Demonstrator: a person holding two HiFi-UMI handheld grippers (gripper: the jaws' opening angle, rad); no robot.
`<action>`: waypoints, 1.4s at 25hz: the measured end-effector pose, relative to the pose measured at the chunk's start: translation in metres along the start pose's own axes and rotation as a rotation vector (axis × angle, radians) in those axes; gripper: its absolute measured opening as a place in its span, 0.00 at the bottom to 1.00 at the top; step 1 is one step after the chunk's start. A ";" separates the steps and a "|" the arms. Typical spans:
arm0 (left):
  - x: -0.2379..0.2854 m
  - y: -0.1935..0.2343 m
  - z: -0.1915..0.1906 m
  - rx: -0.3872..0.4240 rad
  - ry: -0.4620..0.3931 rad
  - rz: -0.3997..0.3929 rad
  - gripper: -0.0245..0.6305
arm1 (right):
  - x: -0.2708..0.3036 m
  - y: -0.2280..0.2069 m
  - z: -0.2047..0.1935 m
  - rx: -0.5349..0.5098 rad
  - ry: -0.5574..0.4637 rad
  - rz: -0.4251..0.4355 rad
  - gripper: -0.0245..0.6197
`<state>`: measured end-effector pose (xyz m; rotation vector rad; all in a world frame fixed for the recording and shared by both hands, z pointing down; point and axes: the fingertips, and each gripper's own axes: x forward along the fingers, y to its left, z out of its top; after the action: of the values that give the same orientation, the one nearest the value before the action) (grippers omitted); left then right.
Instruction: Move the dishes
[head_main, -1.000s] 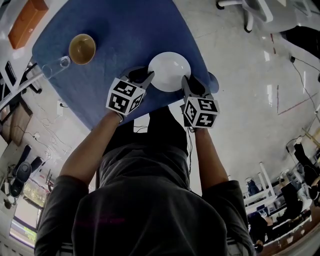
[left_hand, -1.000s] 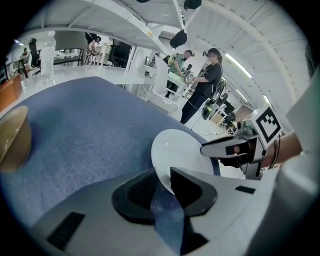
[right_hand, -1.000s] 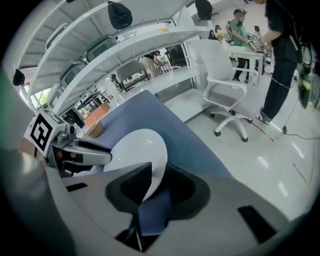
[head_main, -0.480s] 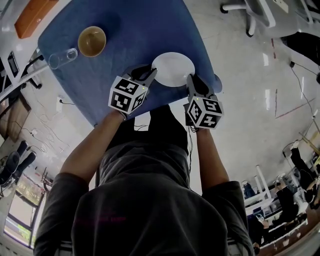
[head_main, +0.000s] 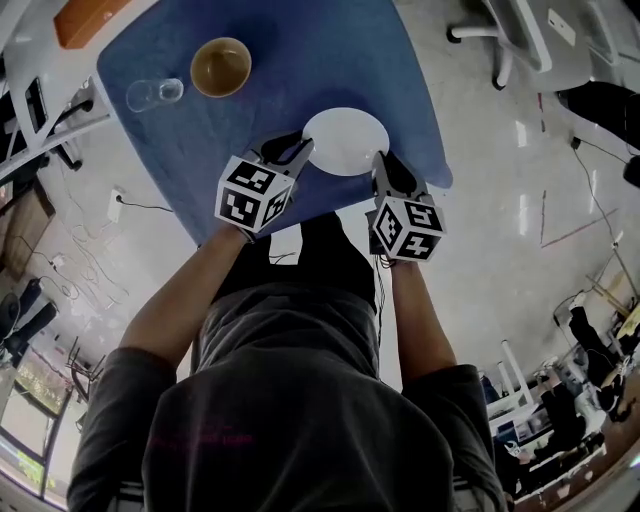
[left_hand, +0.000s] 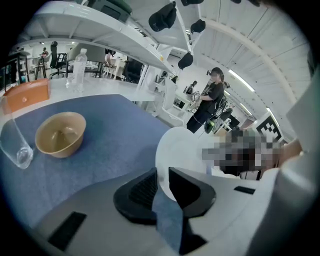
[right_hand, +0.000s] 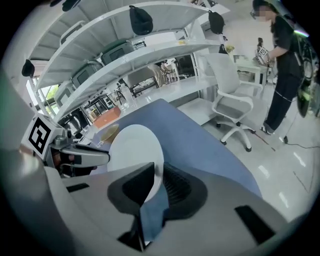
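White plate (head_main: 345, 141) sits over near edge of blue bench (head_main: 310, 50), gripped at opposite rims. My left hand-held gripper (head_main: 302, 152) is clamped on left rim, my right hand-held gripper (head_main: 381, 163) on right rim. Two-sided grip judged to keep plate level for carry. Tan bowl (head_main: 220, 67) and glass (head_main: 155, 94) stand near far left corner, untouched. Versus one second ago: both jaw pairs have just been closing, rim between them; plate appears lifted off bench.

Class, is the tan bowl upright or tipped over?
Upright: the tan bowl rests on its base on the blue table, mouth facing up.
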<state>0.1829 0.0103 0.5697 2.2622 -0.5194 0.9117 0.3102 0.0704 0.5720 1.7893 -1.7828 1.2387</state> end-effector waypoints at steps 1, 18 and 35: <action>-0.006 0.002 -0.002 -0.003 -0.005 0.002 0.15 | -0.001 0.006 0.000 -0.006 -0.002 0.001 0.13; -0.105 0.057 -0.062 -0.043 -0.054 0.031 0.14 | 0.005 0.124 -0.033 -0.082 0.017 0.025 0.13; -0.155 0.110 -0.132 -0.081 -0.031 0.044 0.14 | 0.032 0.203 -0.088 -0.107 0.082 0.043 0.13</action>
<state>-0.0467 0.0397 0.5760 2.2027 -0.6113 0.8623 0.0872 0.0821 0.5769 1.6266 -1.8153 1.1908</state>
